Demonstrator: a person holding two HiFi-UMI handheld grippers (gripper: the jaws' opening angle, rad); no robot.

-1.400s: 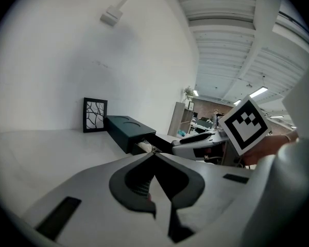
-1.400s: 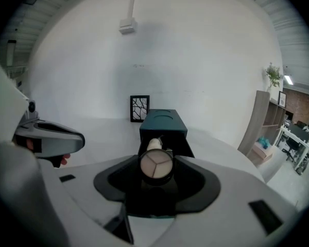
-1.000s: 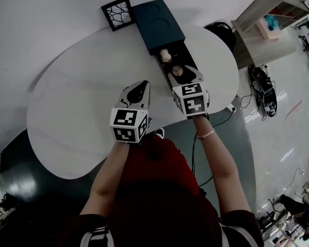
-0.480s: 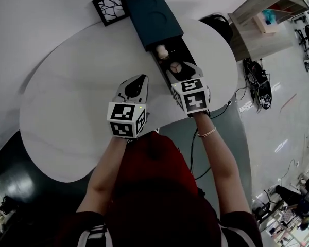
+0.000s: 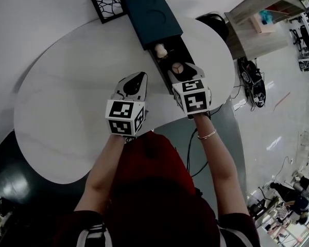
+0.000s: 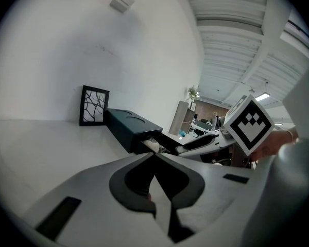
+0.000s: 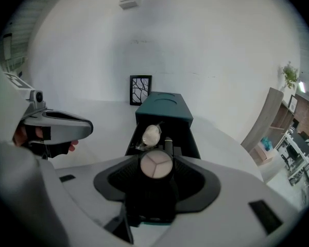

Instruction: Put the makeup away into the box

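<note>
Makeup compact (image 7: 155, 164): round, black-rimmed, three pale wedges.

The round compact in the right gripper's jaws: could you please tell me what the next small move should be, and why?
Probably lower the right gripper slightly and open its jaws. They grip the round compact just above the open drawer of the box, nearer than the pale item already inside, so that spot seems free.
</note>
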